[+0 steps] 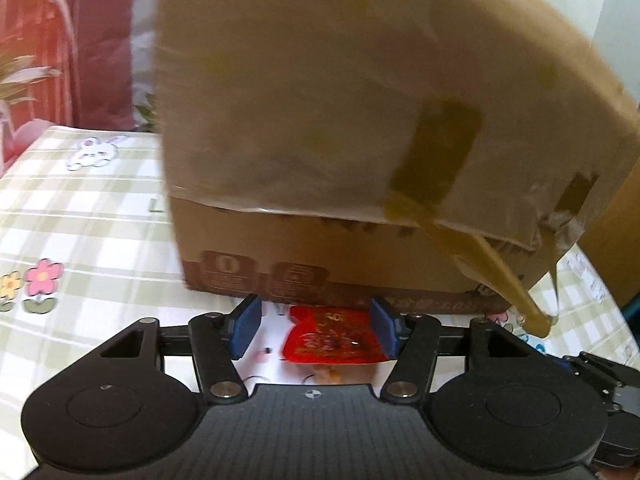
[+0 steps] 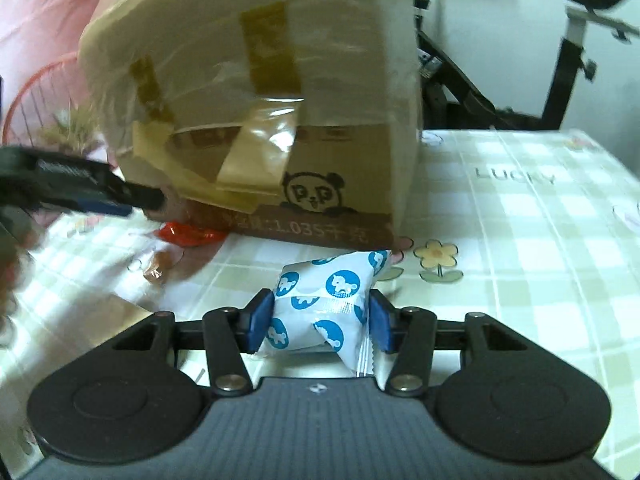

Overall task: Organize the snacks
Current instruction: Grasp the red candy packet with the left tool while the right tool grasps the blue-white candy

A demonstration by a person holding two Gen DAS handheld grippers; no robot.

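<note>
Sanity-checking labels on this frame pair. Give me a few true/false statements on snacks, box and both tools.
1. The right tool has a blue-and-white snack packet between its pads. True.
2. The red snack packet lies inside the cardboard box. False: it lies on the tablecloth in front of the box, between the pads of the left tool.
3. The left tool's pads are clamped shut on the red packet. False: there is a clear gap on one side, so it is open.
4. The box shows a panda drawing. True.
5. The tablecloth is plain white. False: it is green-checked with flowers.
</note>
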